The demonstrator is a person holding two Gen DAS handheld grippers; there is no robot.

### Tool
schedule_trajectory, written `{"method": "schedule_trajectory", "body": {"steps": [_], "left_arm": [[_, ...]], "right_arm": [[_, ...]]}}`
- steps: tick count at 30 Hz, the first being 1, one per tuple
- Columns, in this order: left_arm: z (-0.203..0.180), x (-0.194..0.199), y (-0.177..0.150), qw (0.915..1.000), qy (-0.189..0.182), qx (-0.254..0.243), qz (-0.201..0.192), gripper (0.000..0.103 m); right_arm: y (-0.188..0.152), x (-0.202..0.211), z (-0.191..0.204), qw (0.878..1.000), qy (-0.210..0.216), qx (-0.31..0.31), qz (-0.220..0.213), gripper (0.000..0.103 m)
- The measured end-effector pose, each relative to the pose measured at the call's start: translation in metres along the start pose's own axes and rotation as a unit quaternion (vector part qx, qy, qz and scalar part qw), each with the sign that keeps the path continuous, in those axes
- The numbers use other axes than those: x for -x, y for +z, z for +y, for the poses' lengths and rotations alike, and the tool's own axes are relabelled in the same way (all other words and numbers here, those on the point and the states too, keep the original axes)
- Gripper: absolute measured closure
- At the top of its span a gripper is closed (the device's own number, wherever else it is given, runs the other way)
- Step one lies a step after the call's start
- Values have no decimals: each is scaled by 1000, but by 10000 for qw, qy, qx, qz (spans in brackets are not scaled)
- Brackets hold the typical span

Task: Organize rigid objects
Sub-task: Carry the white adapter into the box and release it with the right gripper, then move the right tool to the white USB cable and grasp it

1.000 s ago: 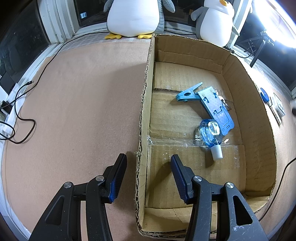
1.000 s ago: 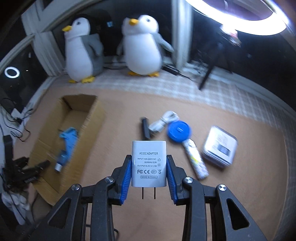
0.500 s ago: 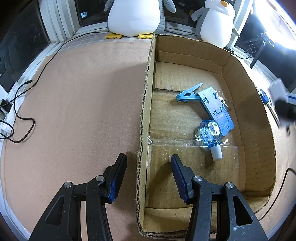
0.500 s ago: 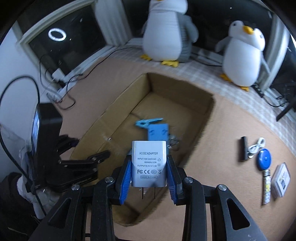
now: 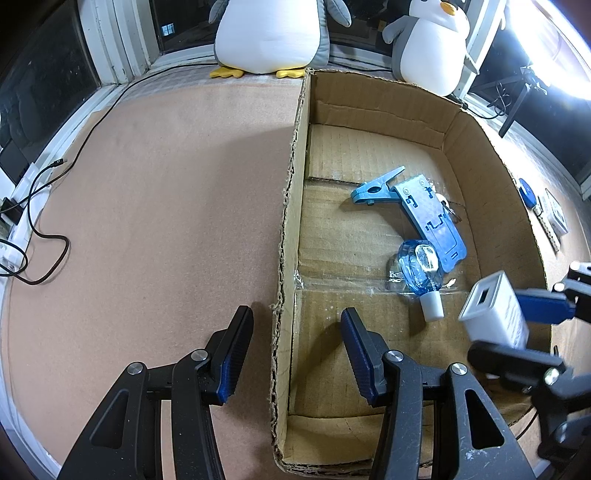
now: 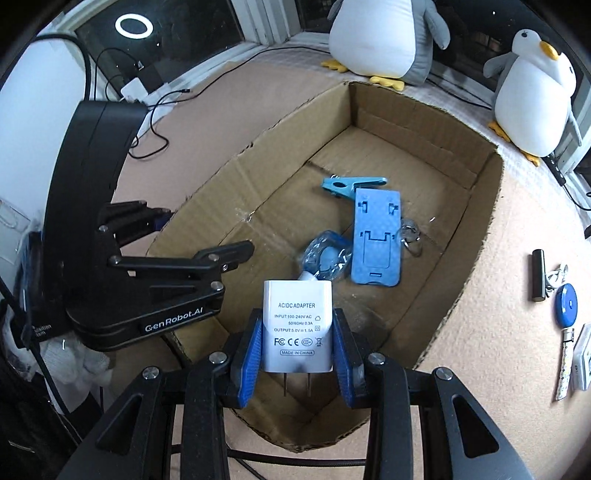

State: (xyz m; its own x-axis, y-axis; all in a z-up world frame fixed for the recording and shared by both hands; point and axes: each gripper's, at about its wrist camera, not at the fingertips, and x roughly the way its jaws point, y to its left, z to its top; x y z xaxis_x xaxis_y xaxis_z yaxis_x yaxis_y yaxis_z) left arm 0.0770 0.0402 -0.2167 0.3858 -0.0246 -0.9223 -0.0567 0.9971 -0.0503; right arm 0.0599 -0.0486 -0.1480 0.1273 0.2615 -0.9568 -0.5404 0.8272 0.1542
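Note:
My right gripper (image 6: 297, 326) is shut on a white AC/DC adapter (image 6: 297, 326) and holds it over the near end of the open cardboard box (image 6: 476, 236). The adapter also shows in the left wrist view (image 5: 493, 317), at the box's right side. In the box lie a blue phone stand (image 5: 430, 216), a blue clip (image 5: 376, 186) and a small blue bottle with a white cap (image 5: 419, 271). My left gripper (image 5: 295, 354) is open and straddles the box's left wall (image 5: 291, 206), which stands between its fingers.
Two plush penguins (image 5: 271, 35) (image 5: 430, 40) stand behind the box. Right of the box on the brown mat lie a black stick (image 6: 538, 275), a blue round case (image 6: 567, 304), a patterned tube (image 6: 565, 367) and a white box (image 6: 583, 360). Cables (image 5: 40, 229) lie at the left.
My right gripper has carried the adapter from over the loose items on the mat to over the box's near end. The left gripper has not moved.

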Motion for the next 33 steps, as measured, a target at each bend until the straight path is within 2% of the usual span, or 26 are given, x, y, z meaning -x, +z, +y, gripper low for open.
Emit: {"method": "schedule_trajectory", "body": {"steps": [3, 7, 17, 24, 30, 33], "left_arm": [[0, 0, 0, 10000, 3, 1, -4, 49], [0, 0, 0, 10000, 0, -5, 1, 49], [0, 0, 0, 10000, 14, -8, -5, 49], [0, 0, 0, 10000, 10, -10, -2, 49], [0, 0, 0, 10000, 11, -12, -4, 49], [0, 0, 0, 10000, 18, -20, -7, 49]], "right_arm": [[0, 0, 4, 10000, -4, 79, 2, 70], [0, 3, 8, 9999, 31, 103, -54, 62], [-6, 34, -8, 9990, 114, -199, -383, 62], [-11, 69, -68, 9901, -33, -1086, -885, 62], [-15, 92, -151, 9660, -191, -2244, -1268, 62], [-13, 91, -183, 9541, -133, -2660, -1371, 62]]}}
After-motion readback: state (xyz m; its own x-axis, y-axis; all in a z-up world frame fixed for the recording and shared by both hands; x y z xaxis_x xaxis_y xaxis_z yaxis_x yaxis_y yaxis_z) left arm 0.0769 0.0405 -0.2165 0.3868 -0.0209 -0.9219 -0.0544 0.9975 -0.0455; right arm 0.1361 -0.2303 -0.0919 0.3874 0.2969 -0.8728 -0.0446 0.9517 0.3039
